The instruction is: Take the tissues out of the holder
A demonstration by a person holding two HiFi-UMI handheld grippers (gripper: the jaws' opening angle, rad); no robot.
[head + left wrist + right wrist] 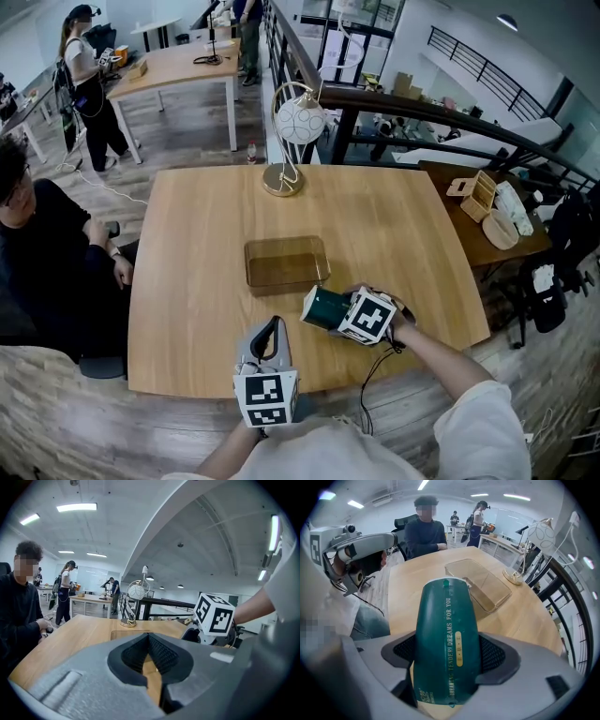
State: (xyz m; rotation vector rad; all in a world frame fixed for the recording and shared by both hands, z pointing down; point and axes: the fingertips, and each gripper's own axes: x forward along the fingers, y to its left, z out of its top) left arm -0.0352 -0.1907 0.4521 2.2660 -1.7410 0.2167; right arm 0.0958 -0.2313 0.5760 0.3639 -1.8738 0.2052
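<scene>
Head view: the clear holder [286,262] lies at the centre of the desk [187,309], a lamp [292,131] stands above it, and a seated person [47,253] is at the left edge. The right gripper [317,309], at lower centre, has its jaws clamped on the green tissue pack [325,306], just below and right of the holder.
Left gripper view: the left gripper [149,651] has its jaws together and empty.
Right gripper view: the pack fills the jaws, with the holder behind it.

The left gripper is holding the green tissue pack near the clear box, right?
No. It is the right gripper that holds the green tissue pack near the clear box; the right gripper view shows it between those jaws. The left gripper holds nothing.
</scene>
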